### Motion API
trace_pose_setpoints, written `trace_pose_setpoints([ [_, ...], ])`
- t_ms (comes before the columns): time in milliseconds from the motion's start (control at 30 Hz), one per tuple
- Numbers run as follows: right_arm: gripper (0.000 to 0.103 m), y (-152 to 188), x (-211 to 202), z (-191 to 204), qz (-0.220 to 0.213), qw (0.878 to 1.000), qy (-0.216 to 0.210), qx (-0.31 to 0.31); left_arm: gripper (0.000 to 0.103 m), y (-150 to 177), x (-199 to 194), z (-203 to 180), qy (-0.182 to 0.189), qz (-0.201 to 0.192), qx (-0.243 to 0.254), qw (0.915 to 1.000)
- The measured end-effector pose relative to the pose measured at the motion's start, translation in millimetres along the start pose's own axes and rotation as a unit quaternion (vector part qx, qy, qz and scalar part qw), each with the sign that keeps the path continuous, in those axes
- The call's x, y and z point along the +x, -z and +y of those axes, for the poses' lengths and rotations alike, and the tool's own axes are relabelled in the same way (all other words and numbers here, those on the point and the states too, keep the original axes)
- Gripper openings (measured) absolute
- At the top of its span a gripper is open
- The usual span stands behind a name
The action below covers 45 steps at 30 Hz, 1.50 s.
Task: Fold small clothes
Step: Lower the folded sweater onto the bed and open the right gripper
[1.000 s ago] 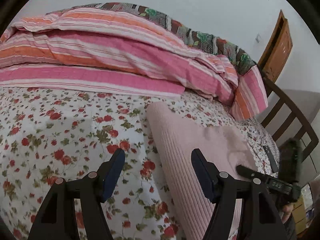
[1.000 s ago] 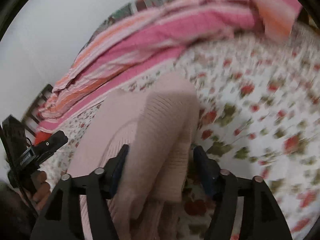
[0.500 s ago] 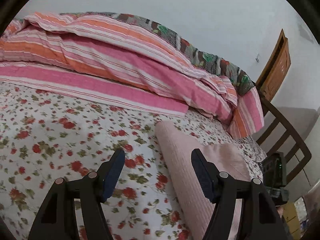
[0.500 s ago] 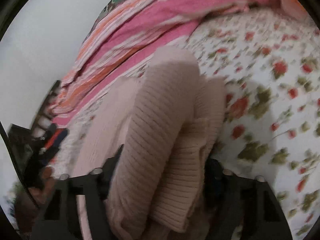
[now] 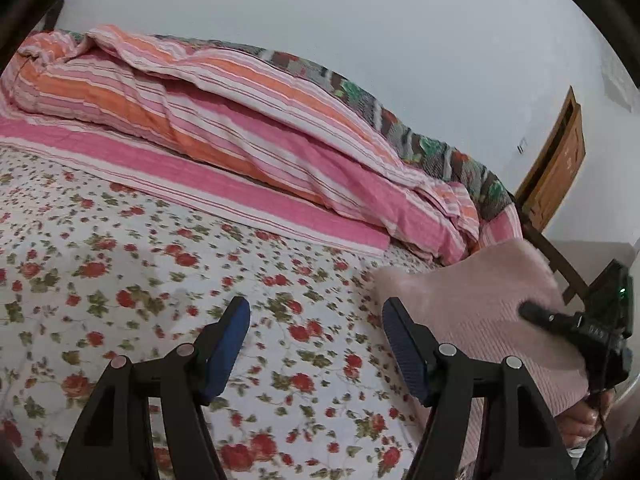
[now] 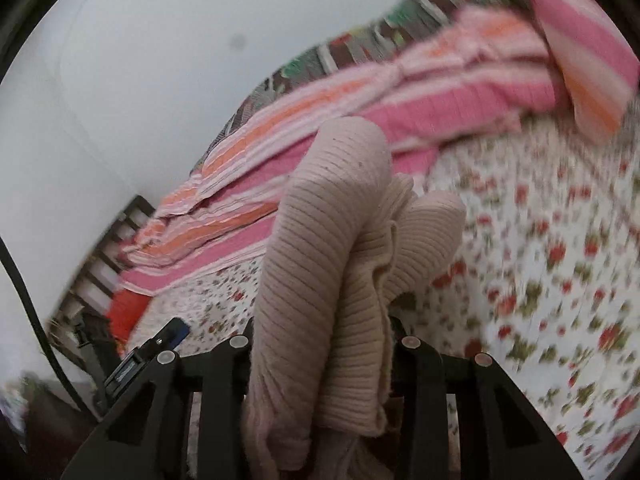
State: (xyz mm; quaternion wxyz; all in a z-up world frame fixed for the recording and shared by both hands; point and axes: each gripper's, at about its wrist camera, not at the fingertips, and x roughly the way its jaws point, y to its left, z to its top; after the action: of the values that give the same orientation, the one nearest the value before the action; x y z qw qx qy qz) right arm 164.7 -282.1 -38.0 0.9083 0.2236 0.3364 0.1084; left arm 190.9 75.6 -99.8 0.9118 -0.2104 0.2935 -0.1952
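Over on the left, my left gripper [image 5: 316, 344] hangs spread wide with nothing in it, above the floral bedsheet [image 5: 120, 280]. Right of it, my right gripper [image 6: 320, 344] is clamped on the pink ribbed sweater [image 6: 328, 240], which is bunched and lifted off the bed. I judge the knit light, soft and floppy, likely to sag wherever unsupported, so I would pinch a doubled edge or hem rather than a single loose layer.
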Motion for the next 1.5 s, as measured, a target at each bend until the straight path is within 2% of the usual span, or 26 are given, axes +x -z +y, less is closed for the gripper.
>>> trace_pose_setpoints([
  [100,0.036,-8,8,24,-0.016,0.999,0.027,-0.003,0.067,-5,-5,15,-0.003,-0.008,-0.02,0.9998],
  [200,0.036,-17,26,46,-0.018,1.0,0.015,-0.004,0.067,-9,-7,28,-0.017,-0.015,-0.035,0.9991],
  [267,0.036,-20,39,62,-0.015,1.0,-0.018,0.001,0.067,-12,-6,38,-0.025,-0.016,-0.048,0.9984],
  [333,0.036,-21,52,68,-0.007,0.996,-0.082,0.026,0.067,-13,-6,45,-0.029,-0.017,-0.054,0.998],
  [433,0.036,-12,77,50,0.009,0.982,-0.164,0.091,0.067,-12,-1,48,-0.043,-0.009,-0.049,0.9978],
  [467,0.036,-7,86,40,0.018,0.981,-0.165,0.097,0.067,-11,2,48,-0.044,-0.003,-0.047,0.9979],
  [533,0.039,7,110,17,0.045,0.985,-0.135,0.094,0.067,-9,10,45,-0.051,0.011,-0.038,0.9979],
  [600,0.042,23,136,-12,0.094,0.988,-0.077,0.1,0.067,-7,14,40,-0.053,0.018,-0.028,0.998],
  [633,0.044,31,150,-29,0.129,0.986,-0.033,0.101,0.067,-6,18,34,-0.049,0.023,-0.021,0.9983],
  [667,0.047,36,153,-38,0.138,0.985,-0.031,0.101,0.067,-5,20,30,-0.047,0.026,-0.017,0.9984],
  [733,0.056,35,140,-46,0.121,0.987,-0.057,0.09,0.067,-2,25,21,-0.044,0.033,-0.006,0.9985],
  [867,0.058,32,97,-32,0.065,0.997,-0.036,0.011,0.067,6,36,2,-0.032,0.054,0.015,0.9979],
  [933,0.058,38,79,-25,0.054,0.997,-0.048,-0.032,0.067,11,37,-9,-0.028,0.065,0.032,0.997],
  [1133,0.057,59,47,-8,0.054,0.991,-0.081,-0.091,0.067,26,31,-29,-0.038,0.081,0.069,0.9936],
  [1267,0.054,67,36,-9,0.053,0.989,-0.094,-0.101,0.067,44,16,-42,-0.035,0.089,0.1,0.9903],
  [1367,0.049,70,38,-9,0.068,0.987,-0.105,-0.096,0.067,63,5,-53,-0.028,0.096,0.141,0.9849],
  [1500,0.049,77,41,-9,0.074,0.987,-0.101,-0.097,0.067,89,0,-59,-0.047,0.103,0.172,0.9786],
])
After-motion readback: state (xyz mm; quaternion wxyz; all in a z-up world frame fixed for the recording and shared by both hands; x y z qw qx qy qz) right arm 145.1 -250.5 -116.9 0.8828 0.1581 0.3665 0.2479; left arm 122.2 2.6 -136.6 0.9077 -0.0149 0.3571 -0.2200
